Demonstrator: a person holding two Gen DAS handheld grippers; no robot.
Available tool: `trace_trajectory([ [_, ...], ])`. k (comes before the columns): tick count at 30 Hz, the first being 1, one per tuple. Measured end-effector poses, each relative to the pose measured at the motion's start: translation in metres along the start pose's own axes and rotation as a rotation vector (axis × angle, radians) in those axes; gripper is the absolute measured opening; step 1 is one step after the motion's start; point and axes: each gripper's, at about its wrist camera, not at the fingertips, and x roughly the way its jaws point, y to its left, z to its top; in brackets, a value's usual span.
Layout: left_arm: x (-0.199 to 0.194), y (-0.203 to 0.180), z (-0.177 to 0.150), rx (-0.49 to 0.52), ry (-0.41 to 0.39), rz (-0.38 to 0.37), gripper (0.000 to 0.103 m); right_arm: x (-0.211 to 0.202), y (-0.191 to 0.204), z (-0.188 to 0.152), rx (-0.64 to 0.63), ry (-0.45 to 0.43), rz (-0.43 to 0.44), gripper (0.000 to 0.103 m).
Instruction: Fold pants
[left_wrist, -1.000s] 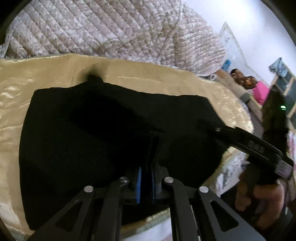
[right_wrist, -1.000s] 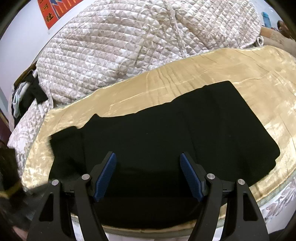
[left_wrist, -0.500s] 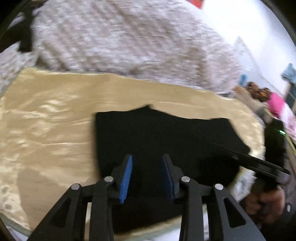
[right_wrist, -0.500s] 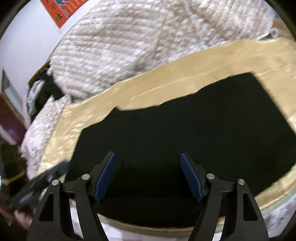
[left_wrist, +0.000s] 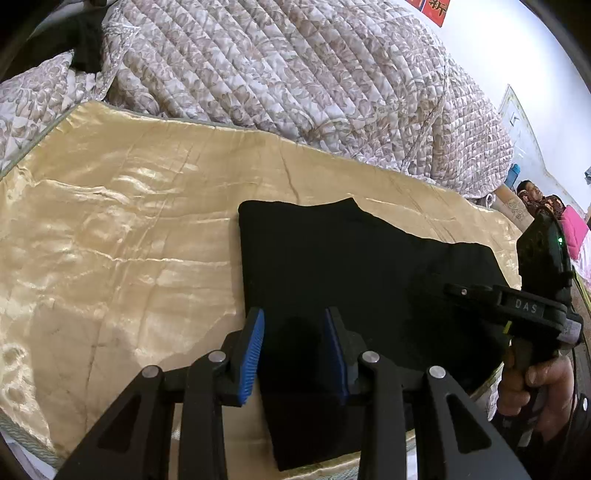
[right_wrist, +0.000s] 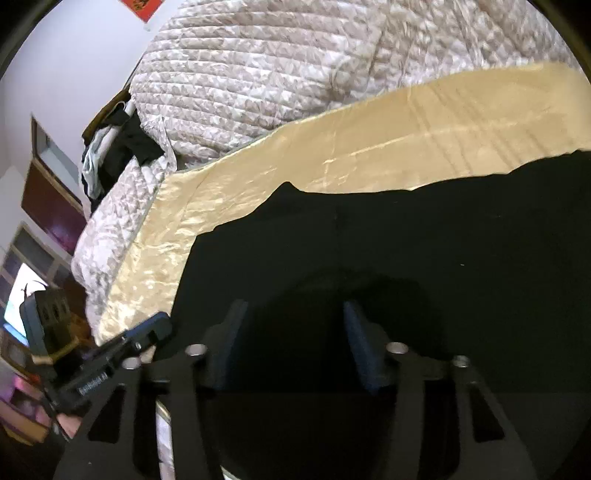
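Black pants (left_wrist: 362, 280) lie folded flat on a golden satin sheet (left_wrist: 122, 236). My left gripper (left_wrist: 295, 350) hovers over their near left corner, its blue pads (left_wrist: 253, 354) apart with nothing pinched. In the right wrist view the pants (right_wrist: 406, 240) fill the lower right. My right gripper (right_wrist: 295, 332) sits low over the dark cloth and its jaws are closing; cloth lies under and between the pads, which stand apart. Each gripper shows in the other's view: the right gripper (left_wrist: 517, 306) held by a hand (left_wrist: 539, 391), the left gripper (right_wrist: 140, 339) at the bed's edge.
A quilted patterned blanket (left_wrist: 295, 74) is heaped behind the sheet. Dark clothes (right_wrist: 122, 147) hang at the far left. A person (left_wrist: 532, 192) sits beyond the bed at the right. The sheet's near edge (left_wrist: 33, 443) drops off close to me.
My left gripper has let go of the black cloth, opened and drawn back to the left. The right gripper has moved in low over the pants and its jaws have narrowed.
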Motion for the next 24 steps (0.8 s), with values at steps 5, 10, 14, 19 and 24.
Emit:
trace_trajectory([
  [5,0.000,0.000,-0.002,0.006,0.000,0.008,0.036,0.006,-0.002,-0.001,0.031,0.035,0.067,0.027],
  [10,-0.001,0.000,-0.003,0.005,0.001,0.004,0.036,-0.001,-0.005,-0.003,0.067,0.021,0.073,0.002],
  [14,0.001,0.005,-0.008,-0.015,0.026,-0.004,0.036,-0.021,-0.003,-0.011,0.068,-0.029,0.057,0.002],
  [19,0.000,0.005,-0.009,-0.007,0.021,-0.010,0.036,-0.016,-0.013,-0.014,0.082,-0.001,0.028,0.003],
  [24,-0.005,0.002,-0.002,0.007,0.007,-0.002,0.036,-0.028,-0.005,-0.014,0.039,-0.054,-0.091,0.003],
])
